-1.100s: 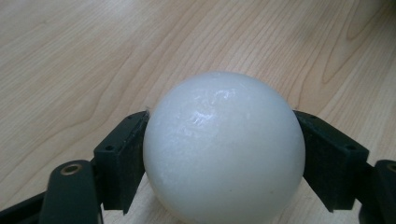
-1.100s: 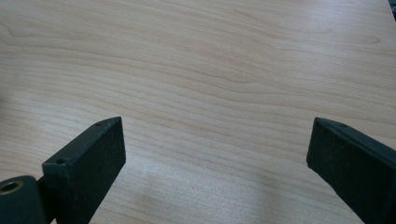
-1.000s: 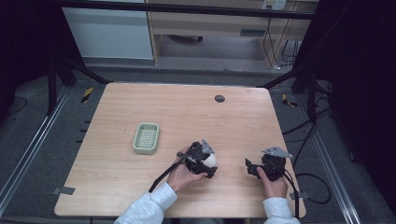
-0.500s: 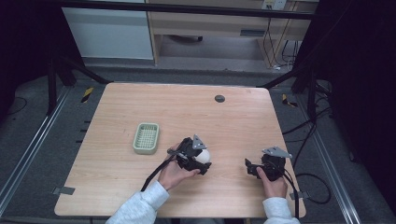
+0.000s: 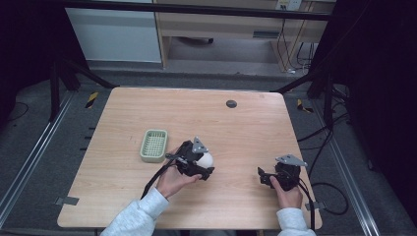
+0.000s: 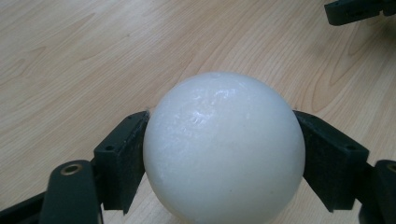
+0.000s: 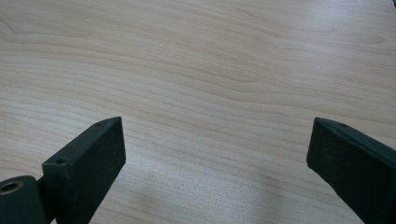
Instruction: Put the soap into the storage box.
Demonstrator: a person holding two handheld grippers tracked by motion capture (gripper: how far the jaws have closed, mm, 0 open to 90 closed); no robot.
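Note:
A white ball (image 6: 224, 149) sits clamped between the two black jaws of my left gripper (image 6: 223, 156), held above the wooden table (image 5: 246, 128). From above, the ball (image 5: 206, 159) shows white at the tip of the left gripper (image 5: 202, 162), just right of a small green basket (image 5: 154, 145). My right gripper (image 5: 263, 177) rests near the table's front right, and its jaws stand wide apart over bare wood with nothing between them (image 7: 215, 154).
A small dark round mark (image 5: 231, 103) lies on the far part of the table. Black cables trail from both grippers off the front and right edges. Metal frame rails and dark floor surround the table.
My left gripper, with the ball in it, has shifted left and slightly away from me, toward the green basket. The right gripper has stayed where it was.

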